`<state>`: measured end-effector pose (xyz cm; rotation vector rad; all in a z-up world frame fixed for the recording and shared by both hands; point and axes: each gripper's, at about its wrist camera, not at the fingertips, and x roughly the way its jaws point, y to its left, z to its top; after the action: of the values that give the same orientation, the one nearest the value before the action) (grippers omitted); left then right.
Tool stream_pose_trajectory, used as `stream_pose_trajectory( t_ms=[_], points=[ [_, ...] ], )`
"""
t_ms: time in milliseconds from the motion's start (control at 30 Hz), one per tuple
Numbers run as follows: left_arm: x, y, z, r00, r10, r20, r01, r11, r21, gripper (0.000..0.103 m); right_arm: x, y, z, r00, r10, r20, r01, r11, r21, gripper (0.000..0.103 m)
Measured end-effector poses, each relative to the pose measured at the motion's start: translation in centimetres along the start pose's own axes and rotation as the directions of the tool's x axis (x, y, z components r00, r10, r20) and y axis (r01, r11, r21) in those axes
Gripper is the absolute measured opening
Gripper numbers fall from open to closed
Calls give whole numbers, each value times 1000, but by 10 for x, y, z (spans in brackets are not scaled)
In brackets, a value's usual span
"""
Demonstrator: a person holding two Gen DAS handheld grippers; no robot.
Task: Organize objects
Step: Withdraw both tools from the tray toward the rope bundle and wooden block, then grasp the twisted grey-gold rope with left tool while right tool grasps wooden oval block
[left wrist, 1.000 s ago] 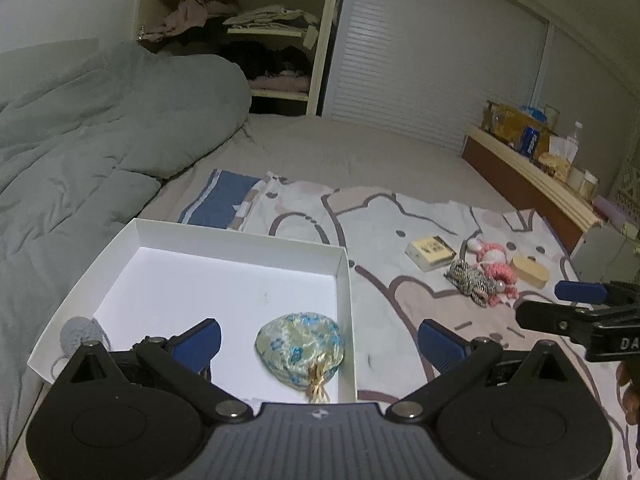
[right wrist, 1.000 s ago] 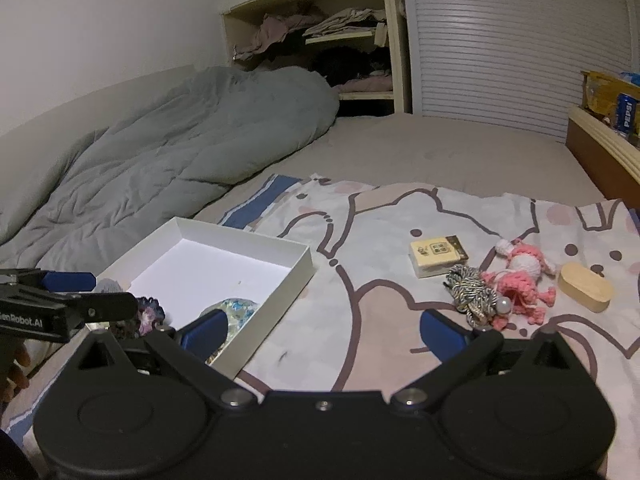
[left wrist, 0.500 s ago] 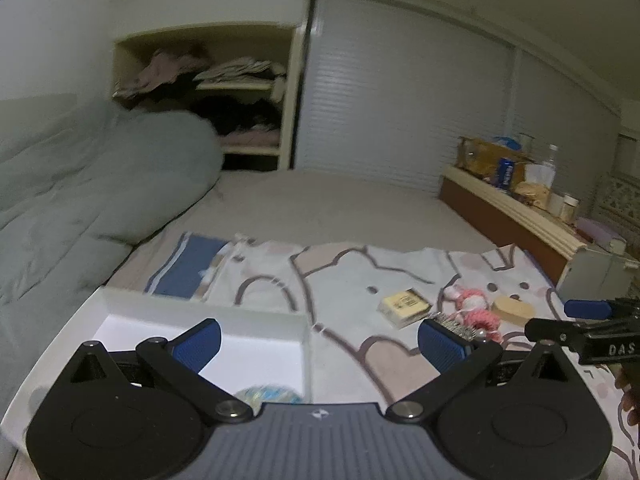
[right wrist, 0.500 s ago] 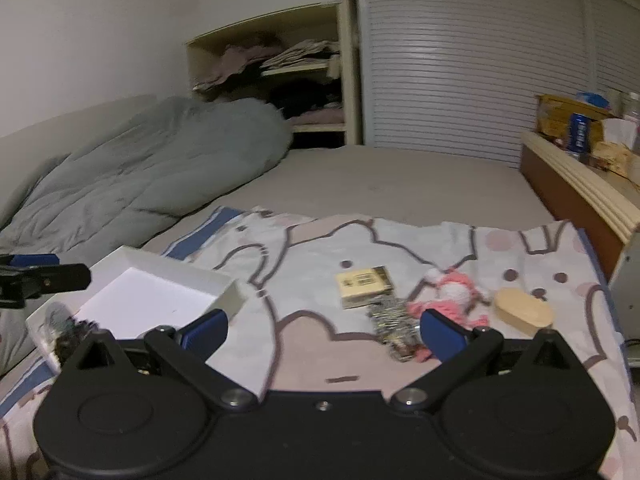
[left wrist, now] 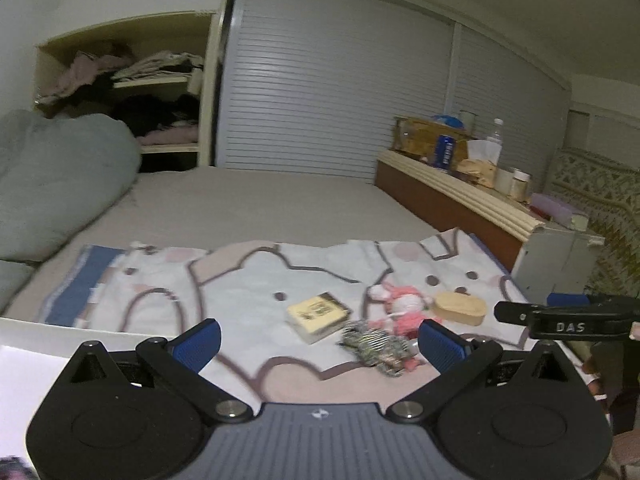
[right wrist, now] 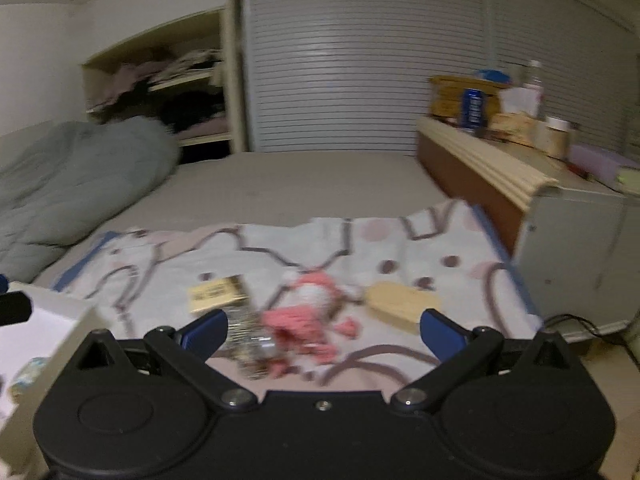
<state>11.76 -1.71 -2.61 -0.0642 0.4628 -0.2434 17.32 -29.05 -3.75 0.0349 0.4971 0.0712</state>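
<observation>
- White box (left wrist: 60, 340): cut off by left and bottom edges, front hidden behind left gripper (left wrist: 320, 342) body; contents not visible.
- Right wrist view motion-blurred: pink knit doll (right wrist: 308, 312) and striped item (right wrist: 248, 340) smeared, details unreadable.
- Card box (right wrist: 218, 294) print illegible.
- Right gripper (left wrist: 560, 316): only a finger and arm show, cut by right edge.

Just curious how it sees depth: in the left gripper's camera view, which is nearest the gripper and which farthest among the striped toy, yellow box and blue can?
1. Striped toy, just ahead of the left gripper, right of centre.
2. Yellow box, slightly beyond, centre.
3. Blue can, far on the right ledge.
</observation>
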Motion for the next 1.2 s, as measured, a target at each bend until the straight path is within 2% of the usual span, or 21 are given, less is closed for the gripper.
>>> stream_pose_trajectory(
  t_ms=[200, 367, 533, 667, 800, 867, 1033, 1100, 1200],
  points=[
    [43, -20, -9, 998, -67, 9, 67, 997, 32, 103, 29, -35, -6, 995, -101, -14, 101, 991, 82, 103],
    [79, -27, -20, 988, -144, -51, 148, 986, 82, 103, 56, -56, -11, 986, -160, -37, 163, 977, 134, 103],
    [109, -29, -31, 977, -188, -100, 198, 974, 107, 103, 81, -70, -14, 981, -179, -72, 189, 965, 183, 103],
    [135, -29, -38, 966, -212, -146, 233, 962, 140, 103, 100, -73, -17, 984, -144, -103, 163, 964, 212, 103],
    [159, -31, -42, 953, -230, -198, 270, 941, 205, 101, 117, -79, -19, 984, -121, -130, 154, 946, 284, 103],
    [168, -33, -43, 952, -227, -207, 275, 929, 248, 99, 125, -79, -17, 985, -115, -131, 151, 938, 313, 103],
    [189, -38, -44, 932, -261, -252, 338, 878, 340, 98, 149, -71, -10, 980, -107, -165, 168, 894, 416, 103],
    [196, -39, -45, 922, -276, -271, 365, 855, 370, 98, 158, -66, -6, 976, -116, -185, 185, 886, 424, 103],
    [205, -39, -47, 914, -292, -283, 388, 835, 391, 98, 172, -57, -1, 966, -156, -208, 230, 884, 406, 103]
  ],
)
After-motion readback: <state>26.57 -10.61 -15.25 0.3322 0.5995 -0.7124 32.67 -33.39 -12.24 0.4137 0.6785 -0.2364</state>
